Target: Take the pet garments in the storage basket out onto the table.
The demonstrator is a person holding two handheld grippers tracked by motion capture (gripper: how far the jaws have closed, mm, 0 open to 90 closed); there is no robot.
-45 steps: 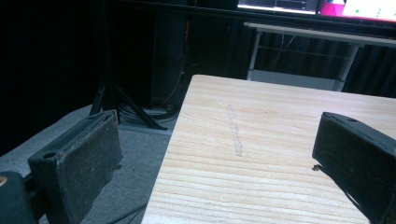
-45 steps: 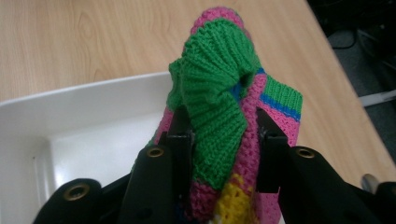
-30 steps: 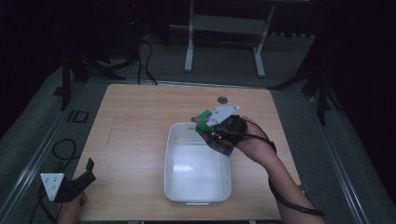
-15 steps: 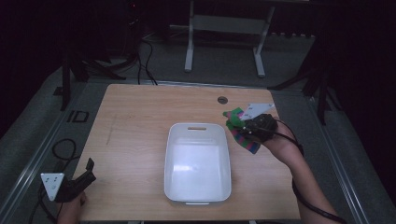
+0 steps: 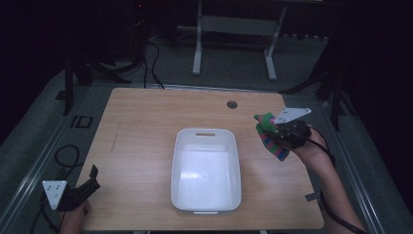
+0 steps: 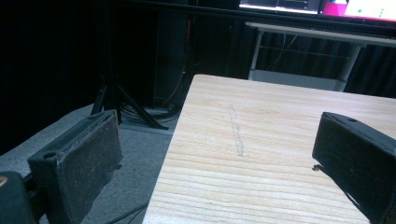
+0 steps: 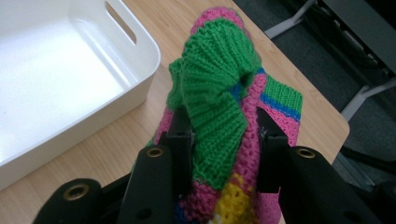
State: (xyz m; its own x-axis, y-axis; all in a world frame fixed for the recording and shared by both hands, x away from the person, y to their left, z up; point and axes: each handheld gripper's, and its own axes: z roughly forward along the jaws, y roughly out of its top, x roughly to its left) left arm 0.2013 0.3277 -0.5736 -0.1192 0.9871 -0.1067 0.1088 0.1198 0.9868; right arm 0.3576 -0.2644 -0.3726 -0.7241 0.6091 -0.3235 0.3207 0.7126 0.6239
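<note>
Bin: white bin (image 5: pixel 206 168) sitting empty at frame centre.
Right gripper (image 5: pixel 278 132): gripping the knitted sock (image 5: pixel 271 138), right of the bin.
Left gripper (image 5: pixel 86 184): idling wide open, lower left.

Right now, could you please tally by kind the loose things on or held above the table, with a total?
White plastic bin: 1
Knitted multicolour sock, clamped in the right gripper beside the bin: 1
Total: 2
</note>
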